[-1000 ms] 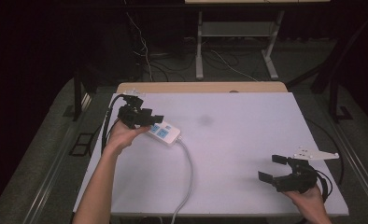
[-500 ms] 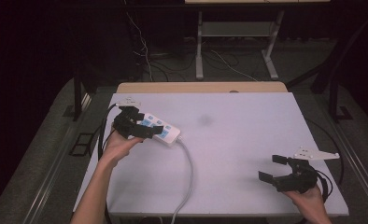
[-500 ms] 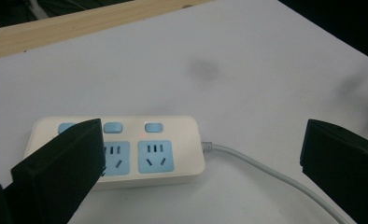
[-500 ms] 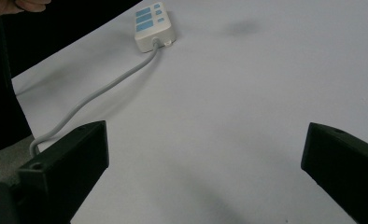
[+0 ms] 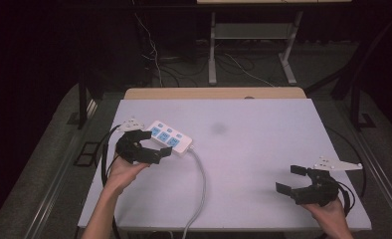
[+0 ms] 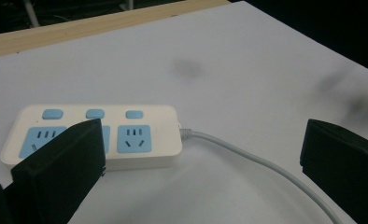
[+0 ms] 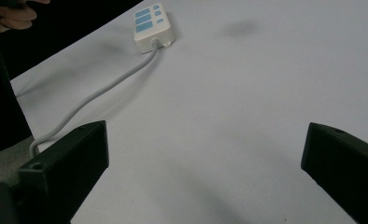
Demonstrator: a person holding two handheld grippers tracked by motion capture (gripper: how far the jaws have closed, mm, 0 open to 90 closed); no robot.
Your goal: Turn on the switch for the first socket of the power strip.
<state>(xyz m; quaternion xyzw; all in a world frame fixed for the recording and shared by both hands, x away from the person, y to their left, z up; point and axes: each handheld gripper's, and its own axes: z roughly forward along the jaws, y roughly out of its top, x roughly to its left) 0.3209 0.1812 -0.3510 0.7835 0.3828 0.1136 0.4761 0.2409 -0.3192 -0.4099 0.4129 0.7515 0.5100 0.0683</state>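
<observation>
High view first: we see the white plastic power strip with blue sockets lying flat near the left rear part of the white table top, its pale grey cable curling off its right end toward the table's near edge. We find the left gripper just beside the strip's near side, its black jaws spread as wide as they go after just opening; nothing is gripped. In the left gripper view, one jaw stands in front of the strip's left sockets and the other well off to the right, past the cable. We see the right gripper well apart, at the near right corner, jaws wide open and holding nothing.
</observation>
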